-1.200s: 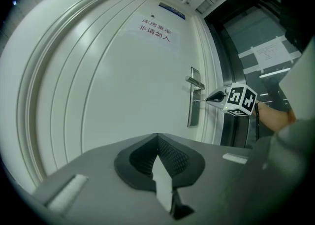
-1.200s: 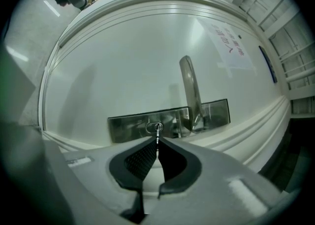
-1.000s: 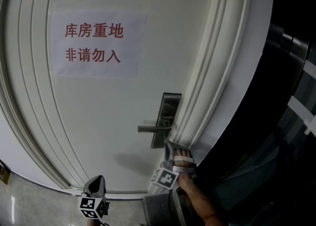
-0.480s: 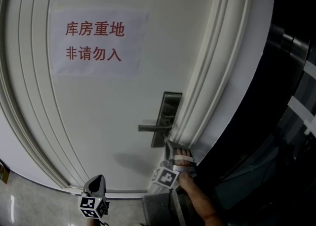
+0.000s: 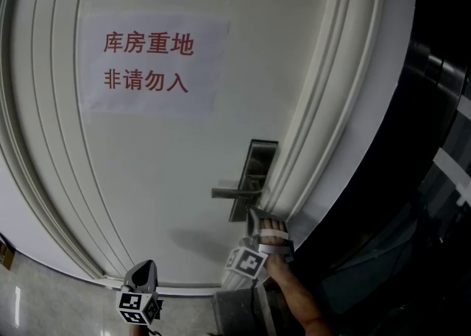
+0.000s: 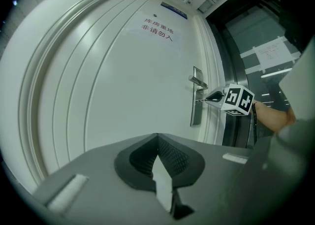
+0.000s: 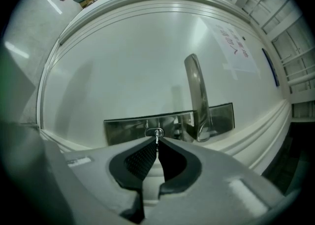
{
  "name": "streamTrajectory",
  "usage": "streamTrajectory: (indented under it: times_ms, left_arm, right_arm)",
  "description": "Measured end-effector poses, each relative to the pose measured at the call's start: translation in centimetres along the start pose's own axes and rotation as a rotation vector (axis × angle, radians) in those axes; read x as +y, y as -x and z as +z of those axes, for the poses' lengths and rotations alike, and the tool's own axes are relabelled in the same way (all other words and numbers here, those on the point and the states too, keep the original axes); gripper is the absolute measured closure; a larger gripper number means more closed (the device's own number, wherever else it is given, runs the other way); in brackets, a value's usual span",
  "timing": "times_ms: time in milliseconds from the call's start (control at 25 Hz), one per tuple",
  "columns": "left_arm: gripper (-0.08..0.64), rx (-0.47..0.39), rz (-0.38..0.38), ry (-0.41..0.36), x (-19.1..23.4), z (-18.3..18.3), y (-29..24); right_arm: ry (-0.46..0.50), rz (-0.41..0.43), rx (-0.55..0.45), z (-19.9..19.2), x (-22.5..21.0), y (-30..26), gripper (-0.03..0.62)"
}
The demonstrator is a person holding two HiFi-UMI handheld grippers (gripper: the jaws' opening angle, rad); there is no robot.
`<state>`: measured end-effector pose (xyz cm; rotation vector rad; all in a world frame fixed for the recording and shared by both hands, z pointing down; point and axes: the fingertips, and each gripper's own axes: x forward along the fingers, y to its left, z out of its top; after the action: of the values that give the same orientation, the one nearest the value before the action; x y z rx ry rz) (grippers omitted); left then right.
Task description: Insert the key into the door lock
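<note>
Our right tongs (image 7: 157,140) are clamped on a thin metal key (image 7: 157,137), their ribbed black pads pinching it at the lower centre of the right gripper view. The key's tip meets a small oval keyhole (image 7: 154,131) in a shiny rectangular steel plate (image 7: 123,126), beside the curved lever handle (image 7: 198,96). How deep it sits we cannot tell. The smooth white door (image 5: 184,180) has moulded ridges and a paper sign (image 5: 151,62) in red print. Our left tongs (image 6: 157,138) are together and empty, at the head view's bottom left.

Right gripper (image 7: 157,141) level — fingers (image 7: 141,161) together
</note>
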<state>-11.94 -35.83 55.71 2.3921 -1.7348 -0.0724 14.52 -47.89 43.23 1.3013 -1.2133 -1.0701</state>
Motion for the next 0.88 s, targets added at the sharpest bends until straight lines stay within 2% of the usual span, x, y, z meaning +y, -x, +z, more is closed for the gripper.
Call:
streamTrajectory:
  times_ms: [760, 880]
  left_arm:
    - [0.557, -0.004, 0.01, -0.003, 0.6, 0.4, -0.5]
    - [0.557, 0.0, 0.019, -0.003, 0.8, 0.4, 0.0]
  right_arm:
    - [0.026, -0.019, 0.015, 0.2, 0.0, -2.0, 0.578]
    - [0.001, -0.017, -0.004, 0.7, -0.2, -1.8, 0.578]
